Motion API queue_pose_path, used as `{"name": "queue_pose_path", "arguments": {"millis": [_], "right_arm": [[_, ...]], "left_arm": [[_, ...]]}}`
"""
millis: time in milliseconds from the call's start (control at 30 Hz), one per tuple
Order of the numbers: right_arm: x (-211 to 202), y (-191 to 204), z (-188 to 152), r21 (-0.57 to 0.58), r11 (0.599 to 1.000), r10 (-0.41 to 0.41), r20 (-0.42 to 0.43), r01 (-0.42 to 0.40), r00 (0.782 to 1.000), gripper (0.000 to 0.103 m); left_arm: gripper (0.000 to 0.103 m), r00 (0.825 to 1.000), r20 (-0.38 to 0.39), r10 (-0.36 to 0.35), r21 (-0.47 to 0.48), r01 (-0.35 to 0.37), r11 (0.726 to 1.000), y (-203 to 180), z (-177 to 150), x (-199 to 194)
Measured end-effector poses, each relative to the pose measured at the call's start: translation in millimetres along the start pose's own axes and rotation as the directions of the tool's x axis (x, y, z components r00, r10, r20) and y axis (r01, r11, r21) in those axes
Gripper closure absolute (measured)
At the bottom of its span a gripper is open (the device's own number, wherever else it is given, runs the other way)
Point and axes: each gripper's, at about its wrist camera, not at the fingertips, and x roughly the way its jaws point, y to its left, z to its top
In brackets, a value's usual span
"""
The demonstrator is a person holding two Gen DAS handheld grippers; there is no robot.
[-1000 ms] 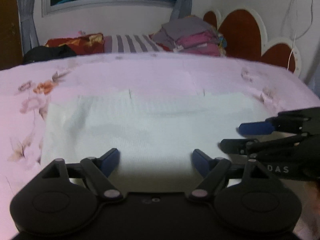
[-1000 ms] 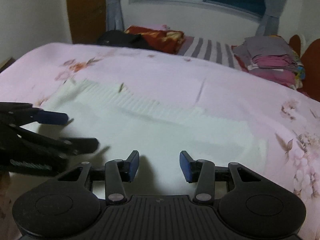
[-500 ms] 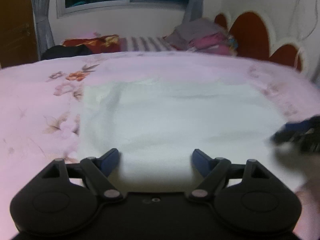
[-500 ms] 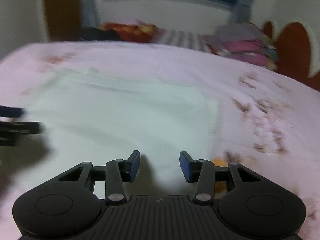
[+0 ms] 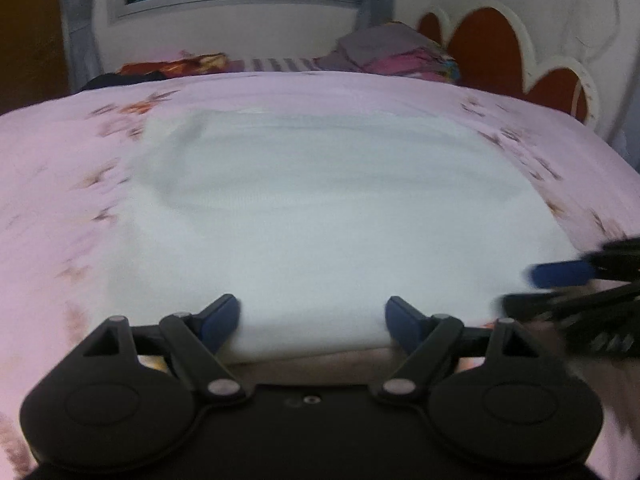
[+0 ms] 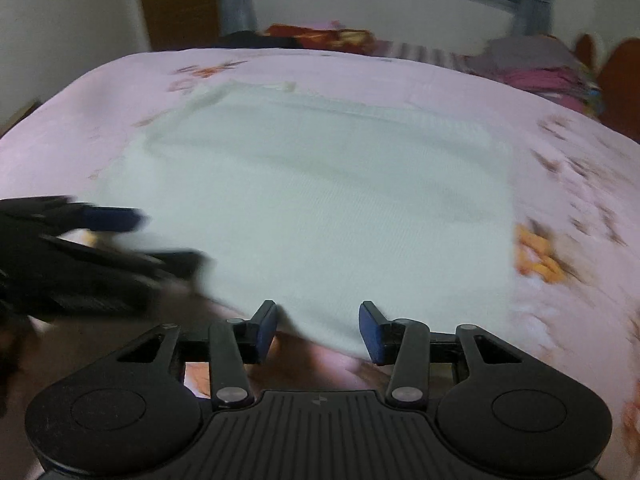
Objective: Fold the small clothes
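The white cloth (image 5: 328,216) lies flat on the bed (image 5: 52,168), long axis crosswise, near hem between both grippers' released fingers (image 5: 218,314); no legible writing.

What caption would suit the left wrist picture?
Open left tongs at the near edge of a white garment spread on a pink floral bedsheet, right tongs alongside.

open pink bedspread (image 5: 48,200) around white garment (image 5: 320,220), clothes pile (image 5: 400,56) far back

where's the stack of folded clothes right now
The stack of folded clothes sits at the far end of the bed, upper right in both wrist views, beside the red headboard and beyond the white garment.
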Motion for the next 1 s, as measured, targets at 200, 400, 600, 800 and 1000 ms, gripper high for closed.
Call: {"name": "queue_pose_path", "arguments": {"millis": [200, 400, 600, 800, 1000], "right_arm": [[-17, -62, -22, 0.163, 0.984, -0.076, -0.006, 0.076, 0.997, 0.059], [-19, -67, -28, 0.21, 0.975, -0.082, 0.008, 0.078, 0.997, 0.063], [-44, -57, -22, 0.192, 0.979, -0.094, 0.092, 0.075, 0.991, 0.103], [-50, -40, -1, 0.18, 0.984, -0.049, 0.152, 0.021, 0.987, 0.103], [-27, -24, 28, 0.17, 0.983, 0.034, 0.179, -0.065, 0.983, 0.103]], "left_arm": [[0.023, 1.0, 0.013, 0.017, -0.041, -0.016, 0.999, 27, -11, -13], [0.023, 0.999, 0.031, 0.023, -0.035, -0.022, 0.999, 27, -17, -14], [0.045, 0.997, 0.065, -0.035, -0.181, 0.046, 0.982, 42, -18, -42], [0.07, 0.985, 0.094, -0.143, -0.568, 0.171, 0.805, 78, -45, -30], [0.071, 0.967, 0.218, -0.131, -0.74, 0.251, 0.624, 96, -55, -8]]}}
